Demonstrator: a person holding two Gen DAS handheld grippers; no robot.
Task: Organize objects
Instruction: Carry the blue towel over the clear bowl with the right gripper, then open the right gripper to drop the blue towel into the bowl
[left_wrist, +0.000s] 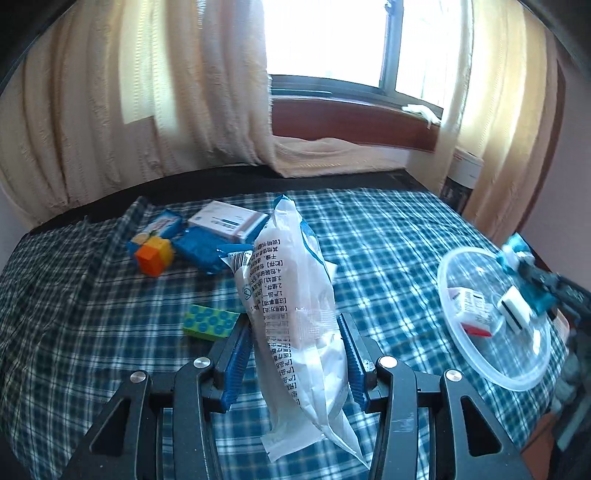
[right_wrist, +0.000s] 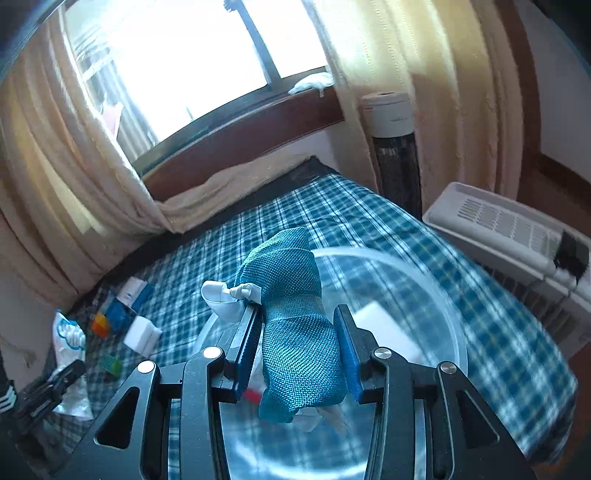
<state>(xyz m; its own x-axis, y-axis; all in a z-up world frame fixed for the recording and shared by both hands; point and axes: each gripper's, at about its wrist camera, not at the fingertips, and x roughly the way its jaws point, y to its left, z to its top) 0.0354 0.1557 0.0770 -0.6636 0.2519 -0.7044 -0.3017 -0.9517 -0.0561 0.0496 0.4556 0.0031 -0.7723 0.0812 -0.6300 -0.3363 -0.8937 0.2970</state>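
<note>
Left gripper (left_wrist: 295, 354) clamps a white packet (left_wrist: 291, 314) upright for transfer; right gripper (right_wrist: 299, 347) pinches a teal pouch (right_wrist: 295, 314) above the clear bowl (right_wrist: 424, 269) at the bed's right edge.

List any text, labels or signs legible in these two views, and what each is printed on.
White plastic packet held by the left gripper: black Chinese print in bracketed headings with numbered lines "1" to "4", a barcode and a round symbol; print appears upside down, characters too small to quote reliably.
White-and-blue box: print blurred.
Small box in the clear bowl: print unreadable.
Teal fabric pouch in the right gripper: no text visible.
</note>
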